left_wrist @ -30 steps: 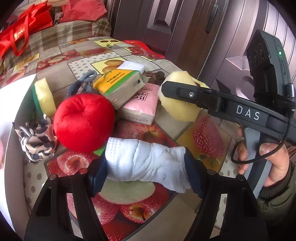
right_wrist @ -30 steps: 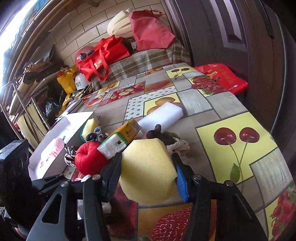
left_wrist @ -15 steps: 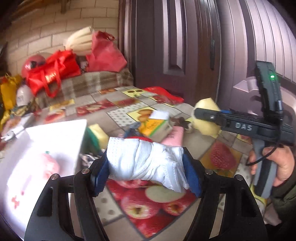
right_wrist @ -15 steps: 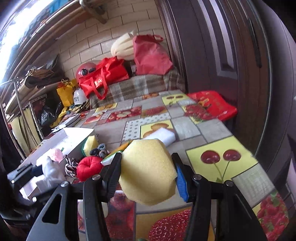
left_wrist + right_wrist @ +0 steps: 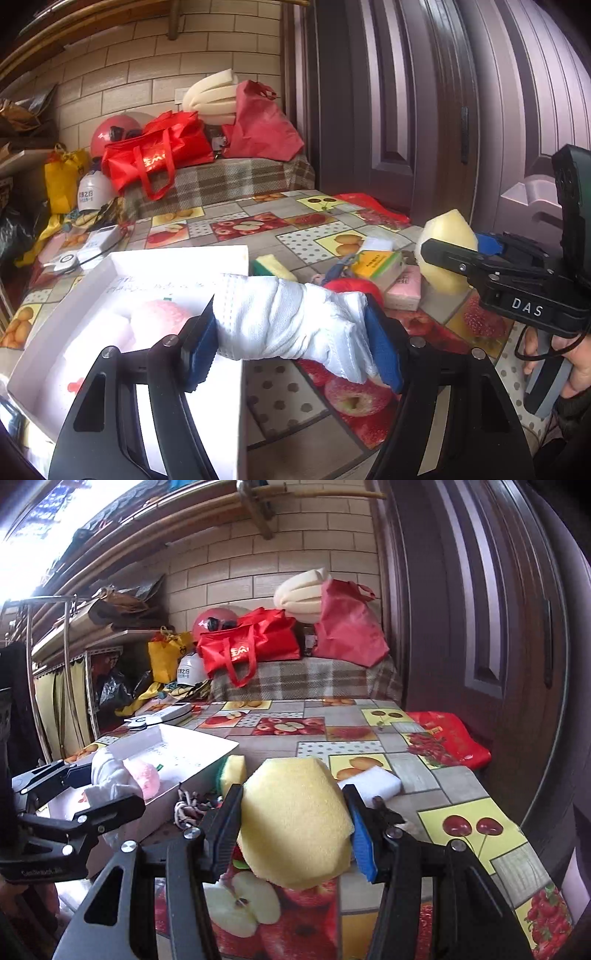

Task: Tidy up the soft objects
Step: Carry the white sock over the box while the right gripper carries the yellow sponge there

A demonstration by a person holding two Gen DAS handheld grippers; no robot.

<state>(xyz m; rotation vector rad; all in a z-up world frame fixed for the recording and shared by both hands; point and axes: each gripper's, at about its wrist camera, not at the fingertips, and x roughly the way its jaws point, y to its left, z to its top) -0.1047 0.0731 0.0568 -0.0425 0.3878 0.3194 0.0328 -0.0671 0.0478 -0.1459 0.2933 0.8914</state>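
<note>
My left gripper (image 5: pixel 291 343) is shut on a rolled white cloth (image 5: pixel 288 325) and holds it in the air above the near right edge of the white box (image 5: pixel 177 258). A pink plush toy (image 5: pixel 159 321) lies inside the box. My right gripper (image 5: pixel 295 834) is shut on a yellow sponge (image 5: pixel 295 819) and holds it above the fruit-print tablecloth (image 5: pixel 461 819). That sponge also shows in the left wrist view (image 5: pixel 443 254). The left gripper with the cloth (image 5: pixel 107 779) shows at the left of the right wrist view.
On the table lie a red plush apple (image 5: pixel 351 286), a green-yellow sponge (image 5: pixel 273 267), a yellow tissue pack (image 5: pixel 376 264), a pink tissue pack (image 5: pixel 404 293), a white foam block (image 5: pixel 373 786) and a knotted rope toy (image 5: pixel 188 808). Red bags (image 5: pixel 251 642) stand behind.
Both grippers have risen from the table with their loads. The left gripper has moved left, so the cloth now hangs over the white box's edge.
</note>
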